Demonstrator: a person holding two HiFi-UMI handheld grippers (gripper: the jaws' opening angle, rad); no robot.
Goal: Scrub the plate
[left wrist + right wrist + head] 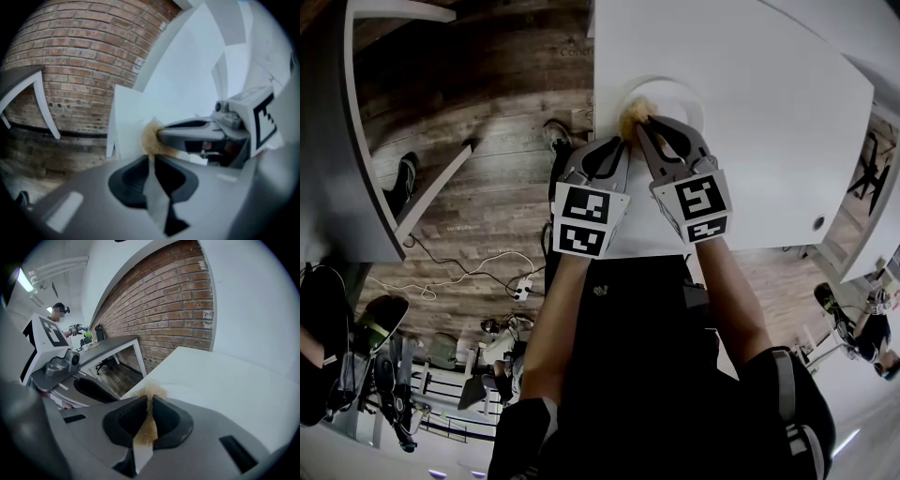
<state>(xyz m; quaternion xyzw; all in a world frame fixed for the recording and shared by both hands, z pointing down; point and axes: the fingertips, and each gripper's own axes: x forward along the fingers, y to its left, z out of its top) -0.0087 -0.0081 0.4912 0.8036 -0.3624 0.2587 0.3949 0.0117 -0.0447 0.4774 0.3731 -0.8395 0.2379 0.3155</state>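
Observation:
A white plate (677, 92) lies on the white table (759, 150), close to its left edge. My right gripper (639, 123) is shut on a tan, fuzzy scrubber (631, 114) that presses on the plate's near-left part. In the right gripper view the scrubber (151, 391) sticks out between the closed jaws over the plate (190, 391). My left gripper (624, 141) is just left of it, its jaws closed at the plate's near rim. The left gripper view shows the scrubber (149, 138) right beyond its own tips (151, 157), and the right gripper's finger (197, 133).
A grey desk (337, 141) stands to the left across a strip of wooden floor with cables (478, 270). A brick wall (168, 301) runs behind the table. A person (58, 311) is far off by another desk (110, 347).

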